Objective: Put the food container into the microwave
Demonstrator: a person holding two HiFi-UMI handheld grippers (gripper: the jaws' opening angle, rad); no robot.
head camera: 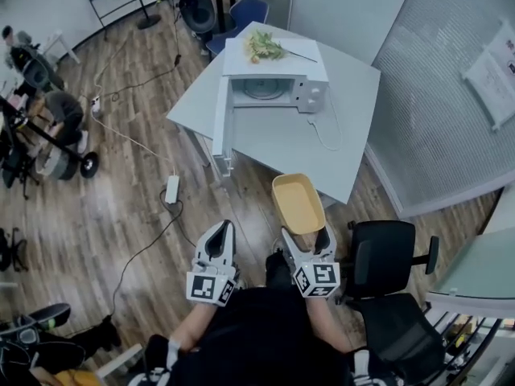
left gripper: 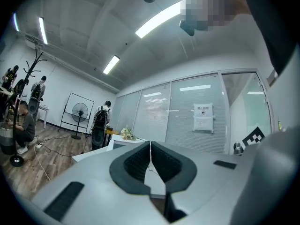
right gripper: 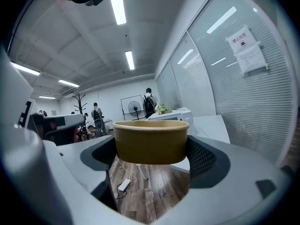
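The yellow-brown food container [head camera: 297,203] is held above the floor near the table's front corner, gripped at its near end by my right gripper [head camera: 304,236]. From the right gripper view the container [right gripper: 151,140] fills the space between both pads, with the gripper [right gripper: 151,153] shut on it. The white microwave [head camera: 273,87] stands on the white table [head camera: 354,127] ahead, with its door [head camera: 219,119] swung open to the left and the glass turntable visible inside. My left gripper [head camera: 216,240] hangs beside the right one, shut and empty [left gripper: 150,165].
A bunch of greenery [head camera: 264,47] lies on top of the microwave. A white cable [head camera: 322,135] trails across the table. A black office chair [head camera: 386,264] stands close at my right. A power strip [head camera: 171,188] and cords lie on the wooden floor at left. People sit far left.
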